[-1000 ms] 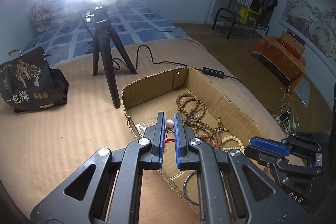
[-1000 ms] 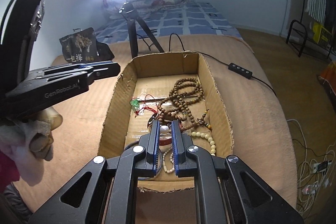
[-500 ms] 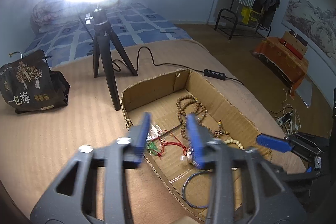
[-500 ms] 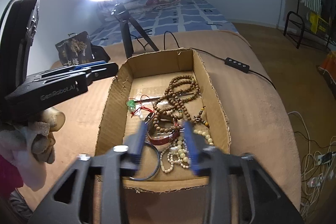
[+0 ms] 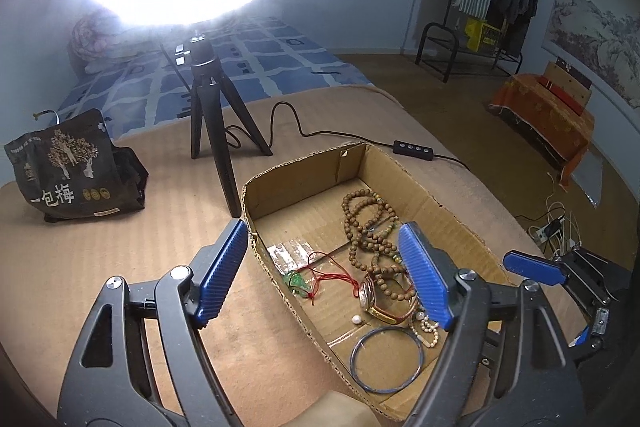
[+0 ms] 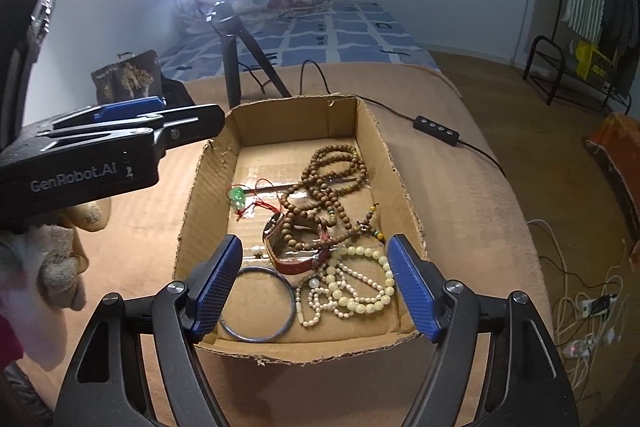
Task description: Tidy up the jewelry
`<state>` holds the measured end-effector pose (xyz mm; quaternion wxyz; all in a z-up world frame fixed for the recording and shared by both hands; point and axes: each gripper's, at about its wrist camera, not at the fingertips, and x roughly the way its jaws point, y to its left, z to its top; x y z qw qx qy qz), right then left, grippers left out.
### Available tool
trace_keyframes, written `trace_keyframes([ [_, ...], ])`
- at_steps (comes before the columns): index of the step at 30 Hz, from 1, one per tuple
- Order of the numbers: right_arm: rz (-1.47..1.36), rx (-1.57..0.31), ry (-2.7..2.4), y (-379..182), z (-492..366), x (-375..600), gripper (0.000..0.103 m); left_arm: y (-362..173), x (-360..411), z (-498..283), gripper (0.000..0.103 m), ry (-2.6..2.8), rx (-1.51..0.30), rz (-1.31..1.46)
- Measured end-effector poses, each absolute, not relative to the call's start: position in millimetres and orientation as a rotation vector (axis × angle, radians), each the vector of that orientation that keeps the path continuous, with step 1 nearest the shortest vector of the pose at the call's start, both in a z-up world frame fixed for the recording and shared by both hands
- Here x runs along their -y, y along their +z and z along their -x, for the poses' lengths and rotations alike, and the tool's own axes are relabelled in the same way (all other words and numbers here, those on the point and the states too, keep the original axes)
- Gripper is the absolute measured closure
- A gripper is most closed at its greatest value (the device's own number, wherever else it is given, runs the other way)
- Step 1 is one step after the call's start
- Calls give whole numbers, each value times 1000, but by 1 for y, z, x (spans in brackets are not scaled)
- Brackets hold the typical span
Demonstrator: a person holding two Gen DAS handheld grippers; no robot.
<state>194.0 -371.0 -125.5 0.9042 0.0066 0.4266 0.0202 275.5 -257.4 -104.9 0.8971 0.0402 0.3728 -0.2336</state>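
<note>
Cardboard box: open-topped, on the tan bedspread; the landmark for everything below.
Snack bag: well left of the box; small and dim in the right wrist view.
Left gripper: fingers wide apart, empty, over the box's near-left part; the right wrist view shows it side-on only.
Green pendant: on a red cord, by the box's left wall.
Blue bangle: flat in the near-left corner.
Watch: mid-box, partly under the wooden beads.
Pale beads: near-right corner; mostly hidden behind a blue finger in the left wrist view.
Right gripper: fingers wide apart, empty, above the near end.
</note>
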Motion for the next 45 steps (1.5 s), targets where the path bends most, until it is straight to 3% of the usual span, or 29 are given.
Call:
trace_keyframes([
  [24,68,-748,-24,-45,-137,338,27,-19,205,-191,21,-464,-644,-53],
  [45,-10,-636,-90,-19,-71,318,24,1,132,-103,15,-409,-606,-18],
])
